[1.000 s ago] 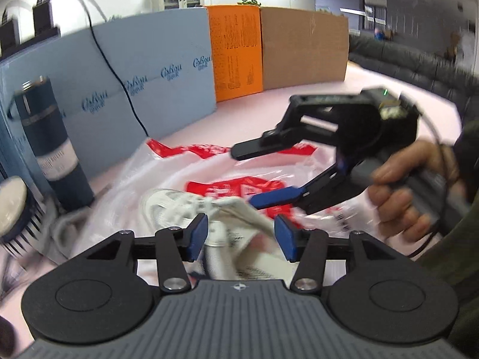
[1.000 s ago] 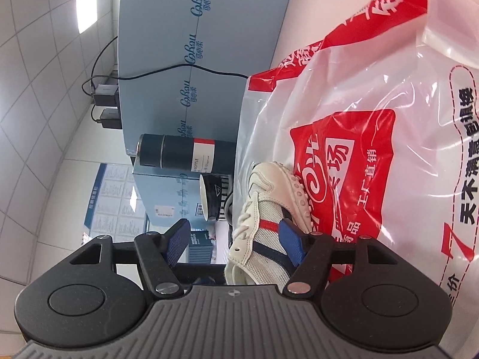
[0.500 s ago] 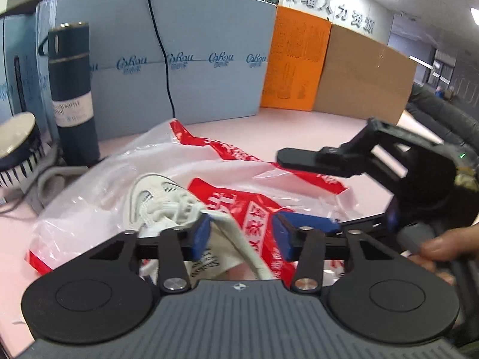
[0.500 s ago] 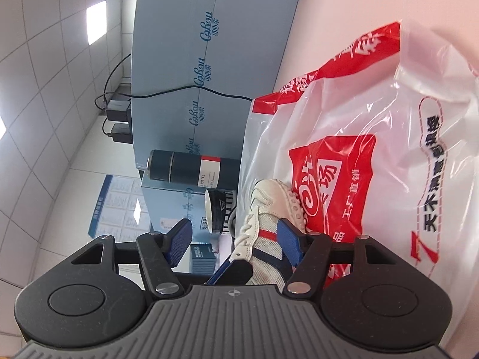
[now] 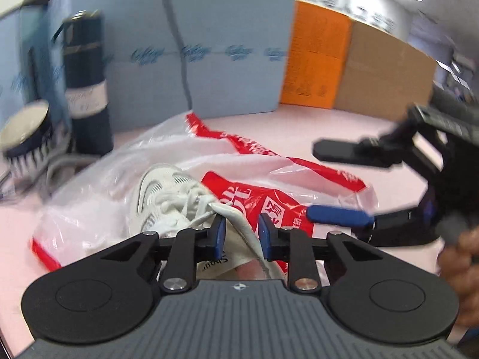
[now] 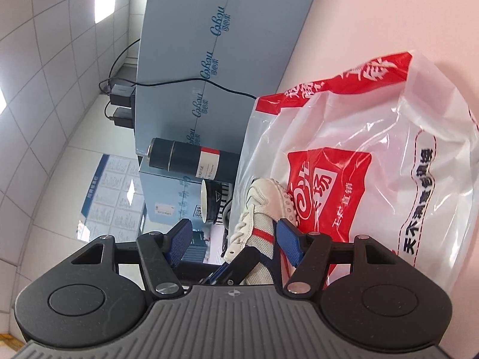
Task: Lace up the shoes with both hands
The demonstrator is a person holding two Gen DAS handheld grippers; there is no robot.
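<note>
Clearly, "CoBou" on blue board [image 6: 227, 59]

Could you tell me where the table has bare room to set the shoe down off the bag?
Bare pink table lies between the plastic bag and the orange board. It is crowded left of the bag, around the dark flask and the cup.

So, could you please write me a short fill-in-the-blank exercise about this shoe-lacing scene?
1. The white sneaker lies on a red and white plastic ____.
2. The pads of the left gripper are coloured ____.
3. Between the blue foam board and the brown cardboard stands a panel coloured ____.
4. Beside the dark flask stands a ____ with piano keys printed on it.

Missing words: bag; blue; orange; cup
</note>
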